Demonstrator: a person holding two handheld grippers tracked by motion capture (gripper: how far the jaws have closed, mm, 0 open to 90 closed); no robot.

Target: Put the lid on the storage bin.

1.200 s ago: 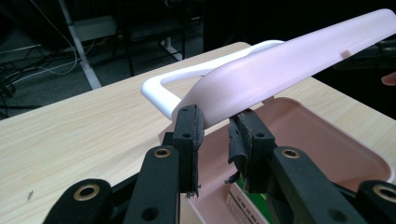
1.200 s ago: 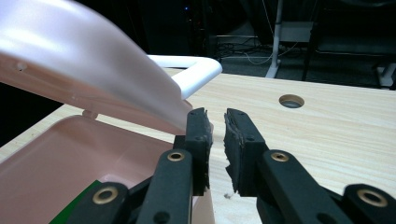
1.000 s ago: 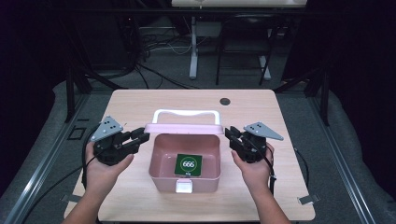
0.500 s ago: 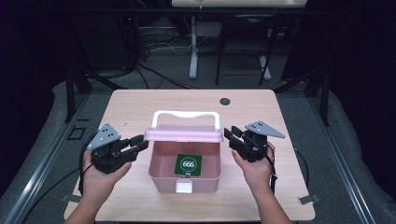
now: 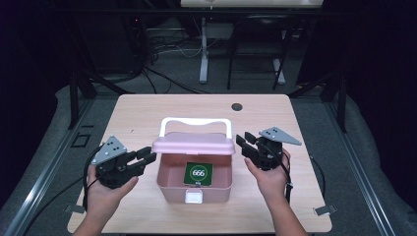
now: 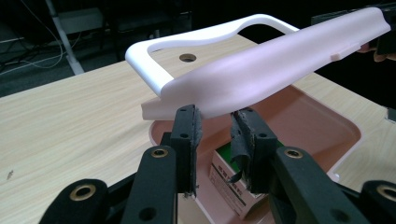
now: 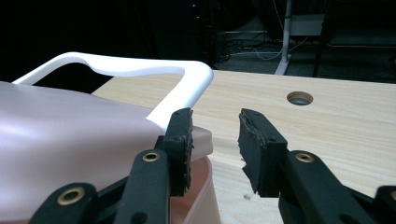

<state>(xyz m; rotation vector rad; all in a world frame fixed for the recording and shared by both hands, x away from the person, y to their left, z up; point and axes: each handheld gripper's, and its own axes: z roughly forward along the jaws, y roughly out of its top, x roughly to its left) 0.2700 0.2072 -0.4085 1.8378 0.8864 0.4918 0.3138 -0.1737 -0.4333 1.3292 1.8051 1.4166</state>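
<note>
The left gripper (image 6: 215, 126) has its jaws a narrow gap apart with nothing clamped between them; in its own view the pads (image 6: 192, 128) sit just under the near edge of the lid (image 6: 275, 70), whether touching it I cannot tell. The right gripper (image 7: 214, 130) has just been opening its jaws; they stand apart and empty, the left pad (image 7: 183, 140) just beside the lid's corner (image 7: 70, 135), the other over bare table (image 7: 327, 130).

From the high view, a pink box (image 5: 194, 187) sits at the middle of the table (image 5: 147, 113), its lid (image 5: 193, 143) half raised and hinged at the far side, with a white handle (image 5: 195, 123) rising behind it. The left gripper (image 5: 142, 158) is at the box's left, the right gripper (image 5: 245, 142) at the lid's right end, each in a hand (image 5: 105, 194).

The high view alone gives the top of a green pack (image 5: 198, 174) lying inside the box, with "666" in a white ring. The left gripper view sees that pack (image 6: 229, 184) from its side, with small print too fine to read, and the lid's underside hanging over the open box (image 6: 308, 121). The right gripper view gives the lid's top and the handle (image 7: 140, 67), plus a round hole (image 7: 299, 97) in the table.
</note>
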